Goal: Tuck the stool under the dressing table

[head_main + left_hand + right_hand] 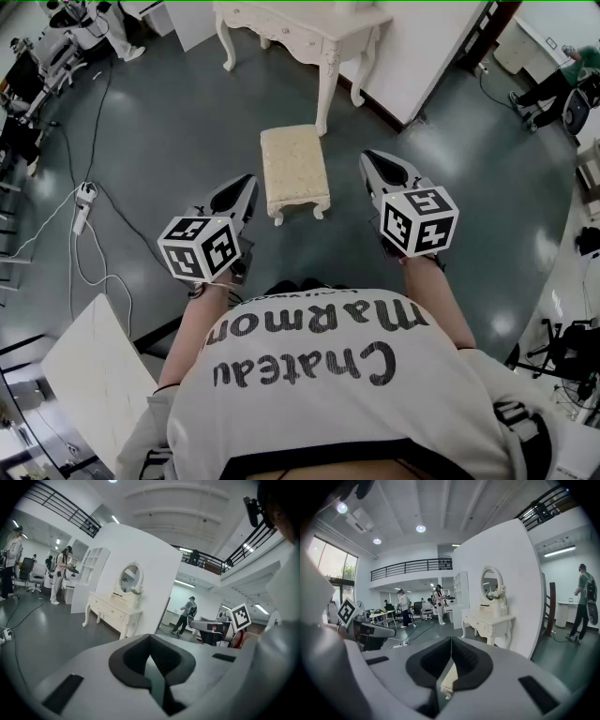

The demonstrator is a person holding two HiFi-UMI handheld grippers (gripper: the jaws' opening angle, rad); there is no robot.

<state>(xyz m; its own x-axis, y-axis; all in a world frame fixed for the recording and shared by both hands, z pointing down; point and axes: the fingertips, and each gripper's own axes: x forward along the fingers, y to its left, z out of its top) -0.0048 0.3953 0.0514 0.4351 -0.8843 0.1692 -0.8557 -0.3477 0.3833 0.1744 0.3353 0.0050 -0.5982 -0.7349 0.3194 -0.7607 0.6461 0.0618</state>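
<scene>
1. Left gripper (242,192) and right gripper (377,167): both sets of jaws are pressed together and hold nothing. They flank the stool's (294,169) near end, apart from it.
2. The stool stands short of the dressing table (305,33), not yet under it.
3. Likely risk: an off-centre push skews the stool into a table leg.
4. Only the gripper views show the mirror (491,584); only the head view shows the gap between stool and table.

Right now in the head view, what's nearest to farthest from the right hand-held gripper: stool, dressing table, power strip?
From the right hand-held gripper:
1. Stool, just to its left.
2. Dressing table, ahead, by the wall.
3. Power strip, far left on the floor.
</scene>
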